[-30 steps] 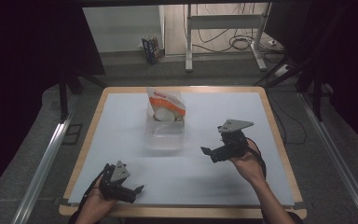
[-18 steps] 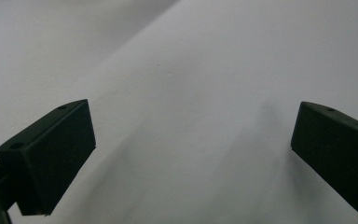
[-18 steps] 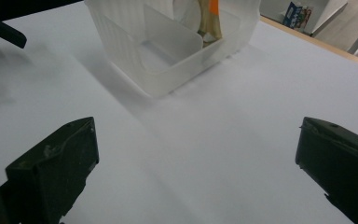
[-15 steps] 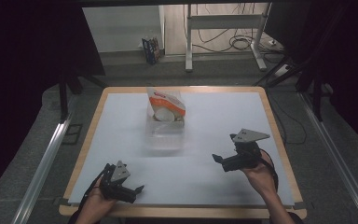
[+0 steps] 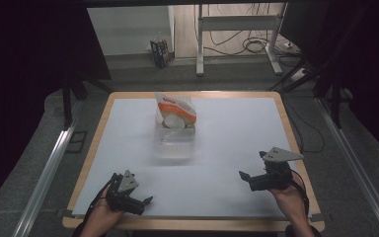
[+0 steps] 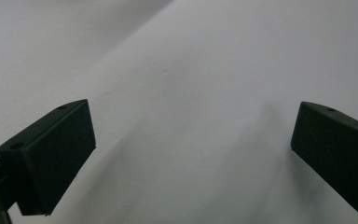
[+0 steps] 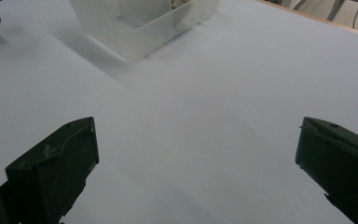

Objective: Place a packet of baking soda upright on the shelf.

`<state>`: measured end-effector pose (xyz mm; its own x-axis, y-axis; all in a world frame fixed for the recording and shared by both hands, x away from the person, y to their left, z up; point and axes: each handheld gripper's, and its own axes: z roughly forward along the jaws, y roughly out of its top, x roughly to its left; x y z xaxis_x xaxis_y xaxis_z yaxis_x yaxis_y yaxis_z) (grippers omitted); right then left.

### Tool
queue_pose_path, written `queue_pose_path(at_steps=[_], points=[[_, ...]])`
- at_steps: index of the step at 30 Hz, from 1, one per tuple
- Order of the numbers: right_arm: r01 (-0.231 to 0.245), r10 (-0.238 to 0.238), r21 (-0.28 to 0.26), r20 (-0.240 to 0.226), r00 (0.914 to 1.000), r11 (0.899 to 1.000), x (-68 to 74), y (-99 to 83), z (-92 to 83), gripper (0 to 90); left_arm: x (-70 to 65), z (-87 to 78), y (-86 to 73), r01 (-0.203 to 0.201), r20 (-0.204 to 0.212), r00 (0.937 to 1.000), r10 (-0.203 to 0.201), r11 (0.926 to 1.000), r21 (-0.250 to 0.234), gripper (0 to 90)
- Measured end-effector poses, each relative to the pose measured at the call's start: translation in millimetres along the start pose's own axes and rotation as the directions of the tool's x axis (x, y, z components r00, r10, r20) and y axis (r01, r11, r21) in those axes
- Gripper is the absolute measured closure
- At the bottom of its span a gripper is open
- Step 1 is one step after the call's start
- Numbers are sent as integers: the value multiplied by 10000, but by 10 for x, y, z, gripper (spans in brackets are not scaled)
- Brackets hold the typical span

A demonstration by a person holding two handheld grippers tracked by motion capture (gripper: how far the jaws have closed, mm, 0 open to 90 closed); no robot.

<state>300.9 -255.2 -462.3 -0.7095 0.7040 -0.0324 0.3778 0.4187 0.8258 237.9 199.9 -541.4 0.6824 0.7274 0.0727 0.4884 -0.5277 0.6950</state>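
1. Broadly: wide white-topped desk with a pale wooden rim (image 5: 103,118), bare across most of its sheet.
2. Then a clear, shallow rectangular plastic tub (image 5: 175,143), standing mid-desk toward the far side; seen again at the top of the right gripper view (image 7: 144,28).
3. Touching the tub's far end, an upright orange-and-white printed pouch (image 5: 173,106), with something round and pale (image 5: 171,122) tucked at its foot; contents too small to name.
4. Right claw (image 5: 245,176), held in a hand at the near right, well apart from the tub; jaws spread wide, nothing between them, aimed roughly leftward across the desk.
5. Left claw (image 5: 145,201), low at the near left edge, also gaping and empty, resting over bare white sheet.
6. Step in hand, as a judgement: both tools parked near the front, no grasp begun on tub or pouch.
7. Next move, likely: a long forward reach toward the tub, jaws kept wide enough to straddle its thin wall, one claw steadying while the other grips.
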Motion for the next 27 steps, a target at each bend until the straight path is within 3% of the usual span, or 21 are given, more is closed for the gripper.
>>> queue_pose_path(at_steps=[14, 21, 27], points=[[-560, 541, 262, 707, 9960, 9981, -98, -324, -241, 0, -7, 8, 2, -36, 1, 10000, 36, 10000, 60, 0], [-1052, 1000, 624, 806, 9917, 9925, -149, -481, -257, 0, -9, 12, 1, -102, 6, 9999, 102, 9999, 103, 0], [-1165, 1094, 854, 842, 9904, 9895, -170, -511, -241, 0, -10, 13, 4, -123, -7, 9999, 123, 9999, 107, 0]])
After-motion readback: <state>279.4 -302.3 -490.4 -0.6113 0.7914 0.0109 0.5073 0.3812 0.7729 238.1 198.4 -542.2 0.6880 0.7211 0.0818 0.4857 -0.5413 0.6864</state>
